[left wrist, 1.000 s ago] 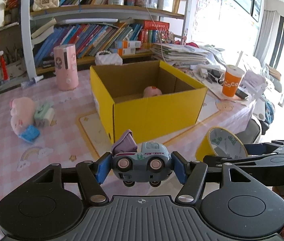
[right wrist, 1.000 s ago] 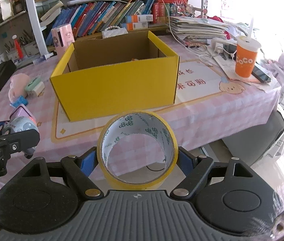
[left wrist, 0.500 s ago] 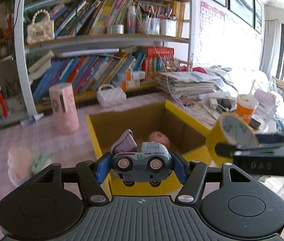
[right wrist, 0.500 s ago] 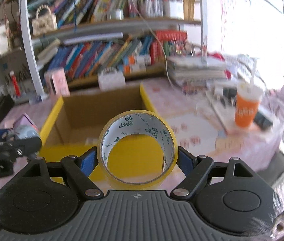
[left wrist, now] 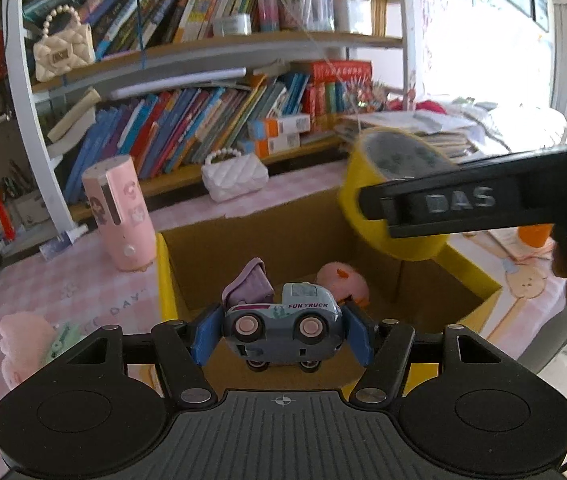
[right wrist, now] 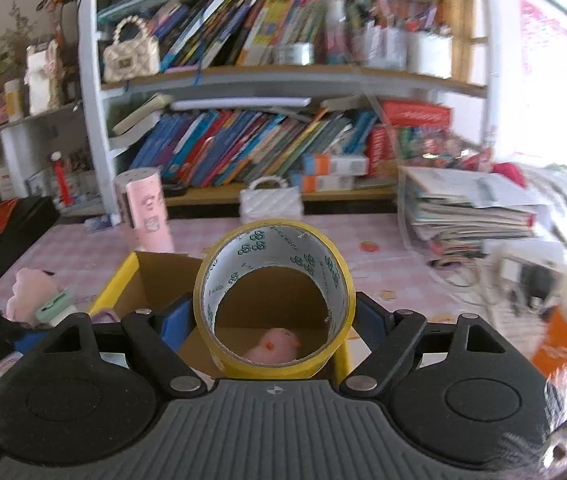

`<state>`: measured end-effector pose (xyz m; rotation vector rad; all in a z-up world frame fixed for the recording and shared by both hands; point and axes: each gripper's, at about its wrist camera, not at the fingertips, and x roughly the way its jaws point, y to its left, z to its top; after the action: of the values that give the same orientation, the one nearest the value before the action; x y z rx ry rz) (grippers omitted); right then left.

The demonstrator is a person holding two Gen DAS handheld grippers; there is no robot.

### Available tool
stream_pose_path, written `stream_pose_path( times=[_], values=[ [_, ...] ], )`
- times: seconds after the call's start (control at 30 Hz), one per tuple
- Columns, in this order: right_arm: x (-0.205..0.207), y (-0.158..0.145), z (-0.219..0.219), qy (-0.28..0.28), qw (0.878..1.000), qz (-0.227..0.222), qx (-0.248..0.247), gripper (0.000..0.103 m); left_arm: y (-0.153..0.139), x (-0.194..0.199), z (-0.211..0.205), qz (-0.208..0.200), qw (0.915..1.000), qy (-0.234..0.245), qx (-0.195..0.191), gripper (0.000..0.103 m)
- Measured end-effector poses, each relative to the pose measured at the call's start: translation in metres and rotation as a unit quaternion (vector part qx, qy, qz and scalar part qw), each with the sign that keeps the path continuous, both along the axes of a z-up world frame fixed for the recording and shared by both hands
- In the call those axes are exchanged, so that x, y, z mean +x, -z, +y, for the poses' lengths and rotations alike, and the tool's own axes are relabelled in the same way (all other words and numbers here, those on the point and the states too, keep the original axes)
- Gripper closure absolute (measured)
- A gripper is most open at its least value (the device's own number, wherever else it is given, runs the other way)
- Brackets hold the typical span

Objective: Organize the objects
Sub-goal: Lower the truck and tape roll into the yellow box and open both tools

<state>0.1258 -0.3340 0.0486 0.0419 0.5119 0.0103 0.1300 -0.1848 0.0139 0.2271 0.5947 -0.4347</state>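
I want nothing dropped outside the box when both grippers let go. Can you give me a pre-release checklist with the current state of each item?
1. Left gripper clamped on the toy truck: ok.
2. Right gripper clamped on the yellow tape roll: ok.
3. Truck over the yellow cardboard box opening: ok.
4. Tape roll over the opening: ok; box interior shows through its hole.
5. Landing spot free: not ok; a pink plush toy lies inside.
6. Low enough for a gentle drop: cannot tell.
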Motion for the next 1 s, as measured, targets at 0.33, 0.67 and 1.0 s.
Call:
stream_pose_path(
  times=[0.33,0.67,1.0],
  values=[
    [0.079,0.030,0.013,-0.104,0.989,0.102,0.013,0.023,0.021,0.023,-0.022,0.030,0.9992,-0.013,0.024,0.039],
    [0.119,0.059,0.031,-0.157,0.972,0.171,-0.031,0.023,0.032,0.034,-0.024,0.048,0.9981,-0.028,0.025,0.039],
    [0.133,0.070,0.033,-0.166,0.964,0.204,-0.031,0.022,0.035,0.039,-0.024,0.065,0.9970,-0.038,0.019,0.039]
  ],
)
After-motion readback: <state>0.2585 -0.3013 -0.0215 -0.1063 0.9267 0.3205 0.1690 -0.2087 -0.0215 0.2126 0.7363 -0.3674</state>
